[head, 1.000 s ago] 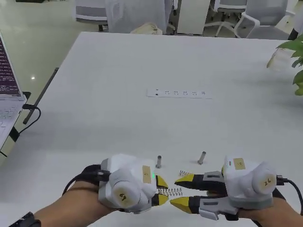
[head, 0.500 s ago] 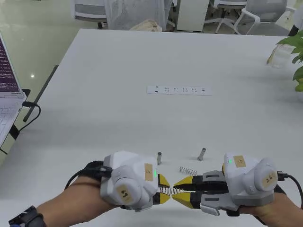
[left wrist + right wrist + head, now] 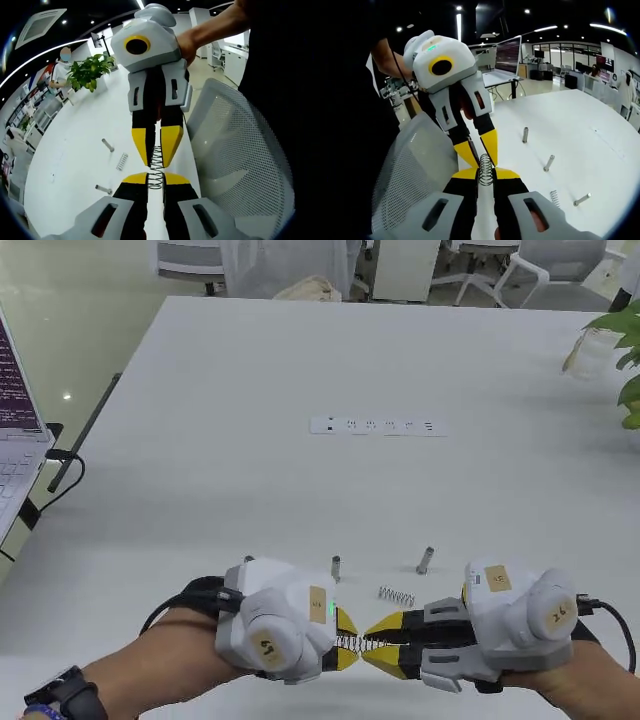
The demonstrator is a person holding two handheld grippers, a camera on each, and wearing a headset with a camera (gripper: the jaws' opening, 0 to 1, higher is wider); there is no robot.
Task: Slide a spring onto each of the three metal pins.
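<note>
My left gripper point(image 3: 345, 642) and right gripper point(image 3: 369, 643) each clamp one end of a spring point(image 3: 156, 169) above the table point(image 3: 250, 460). A second spring point(image 3: 396, 595) lies loose near the upright pin point(image 3: 336, 567) and the leaning pin point(image 3: 425, 560). Both pins look bare, so I judge all threading still to do

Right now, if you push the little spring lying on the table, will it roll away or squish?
The loose spring lies on its side on the smooth white table, so it would probably roll. Its thin open coils suggest it is light and would likely squish and bend rather than stay stiff.
</note>
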